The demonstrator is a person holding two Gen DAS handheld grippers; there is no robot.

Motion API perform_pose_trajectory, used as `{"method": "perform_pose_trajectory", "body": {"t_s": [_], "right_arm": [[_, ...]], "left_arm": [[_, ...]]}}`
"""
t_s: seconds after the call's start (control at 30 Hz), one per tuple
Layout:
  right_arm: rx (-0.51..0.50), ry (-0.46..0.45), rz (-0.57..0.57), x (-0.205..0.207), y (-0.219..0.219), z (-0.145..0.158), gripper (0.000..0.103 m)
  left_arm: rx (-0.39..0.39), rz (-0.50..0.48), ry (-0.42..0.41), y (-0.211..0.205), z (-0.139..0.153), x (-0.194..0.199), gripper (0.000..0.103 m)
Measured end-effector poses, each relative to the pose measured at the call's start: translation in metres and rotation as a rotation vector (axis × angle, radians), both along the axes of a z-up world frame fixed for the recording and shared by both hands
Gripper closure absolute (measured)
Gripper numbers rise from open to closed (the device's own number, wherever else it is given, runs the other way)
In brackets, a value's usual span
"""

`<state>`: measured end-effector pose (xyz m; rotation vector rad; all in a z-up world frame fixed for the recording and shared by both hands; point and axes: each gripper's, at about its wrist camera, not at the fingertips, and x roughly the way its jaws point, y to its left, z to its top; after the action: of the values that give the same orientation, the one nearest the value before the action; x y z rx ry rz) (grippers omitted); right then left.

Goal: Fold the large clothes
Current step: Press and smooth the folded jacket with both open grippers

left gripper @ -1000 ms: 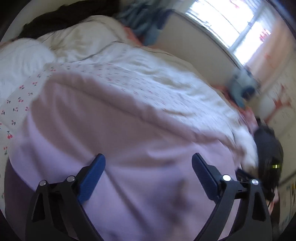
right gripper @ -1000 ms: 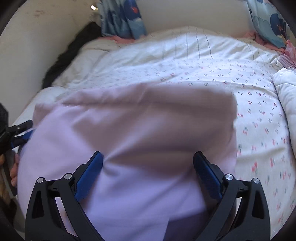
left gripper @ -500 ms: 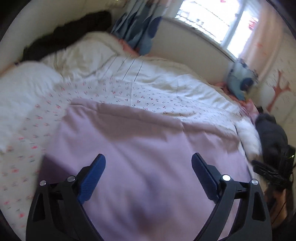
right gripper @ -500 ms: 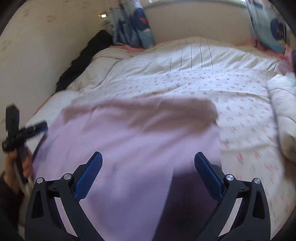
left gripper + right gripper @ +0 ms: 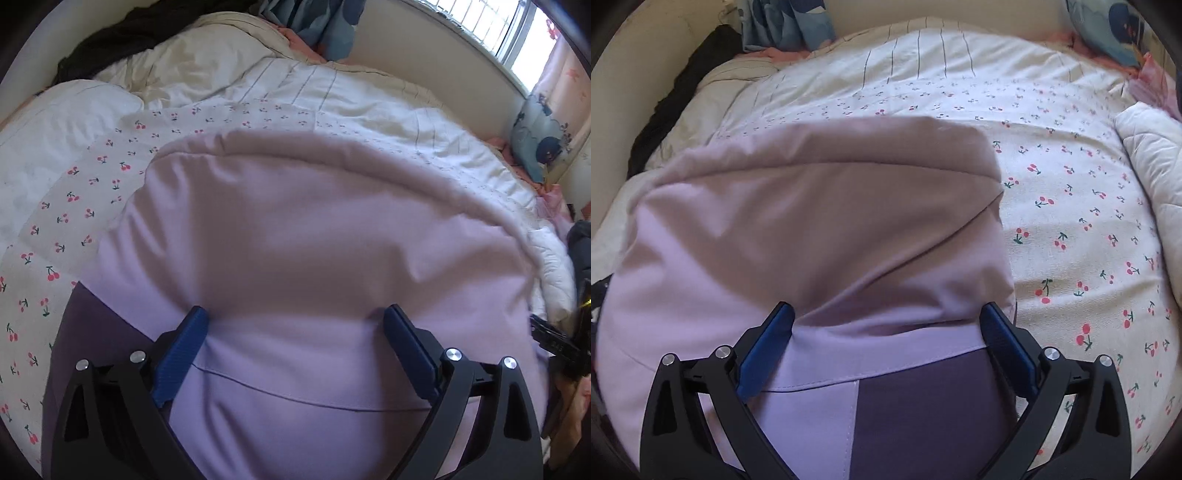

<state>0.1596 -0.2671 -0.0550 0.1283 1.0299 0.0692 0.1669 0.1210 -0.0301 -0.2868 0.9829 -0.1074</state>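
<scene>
A large lilac garment (image 5: 314, 251) lies spread on the cherry-print bed cover (image 5: 62, 206), folded over itself with a hem seam near the front. A darker purple panel (image 5: 923, 413) shows under its near edge in the right wrist view, where the lilac garment (image 5: 812, 229) fills the middle. My left gripper (image 5: 295, 325) is open, its blue fingertips (image 5: 192, 332) resting close over the cloth. My right gripper (image 5: 886, 321) is open just above the garment's near right corner. Neither holds cloth.
A white quilt (image 5: 48, 122) lies left, another white quilt (image 5: 1152, 158) right. Blue patterned cushions (image 5: 783, 22) and a dark garment (image 5: 110, 37) sit at the headboard wall. A window (image 5: 491, 26) is at the far right. The right gripper's body (image 5: 554, 343) shows at the edge.
Both grippers have dropped lower and closer to the garment after lifting back. The far part of the lilac cloth now lies folded toward me, with a rounded fold edge.
</scene>
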Motion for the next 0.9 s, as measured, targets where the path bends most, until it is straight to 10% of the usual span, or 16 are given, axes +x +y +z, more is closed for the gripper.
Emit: {"method": "perform_pose_trajectory", "body": {"t_s": [0.2, 0.4, 0.67, 0.9], "right_arm": [[0.271, -0.078, 0.061, -0.100, -0.046, 0.048, 0.006], [0.518, 0.029, 0.027, -0.194, -0.091, 0.027, 0.006], [0.648, 0.137, 0.072, -0.212, -0.060, -0.006, 0.006], [0.652, 0.224, 0.068, -0.195, -0.048, -0.011, 0.006]], "left_arm": [[-0.184, -0.035, -0.123, 0.087, 0.048, -0.106, 0.012], [-0.344, 0.105, -0.012, 0.160, 0.017, -0.185, 0.012], [-0.585, 0.056, 0.144, 0.116, -0.040, -0.188, 0.012], [-0.624, 0.116, 0.154, 0.102, -0.050, -0.174, 0.007]]}}
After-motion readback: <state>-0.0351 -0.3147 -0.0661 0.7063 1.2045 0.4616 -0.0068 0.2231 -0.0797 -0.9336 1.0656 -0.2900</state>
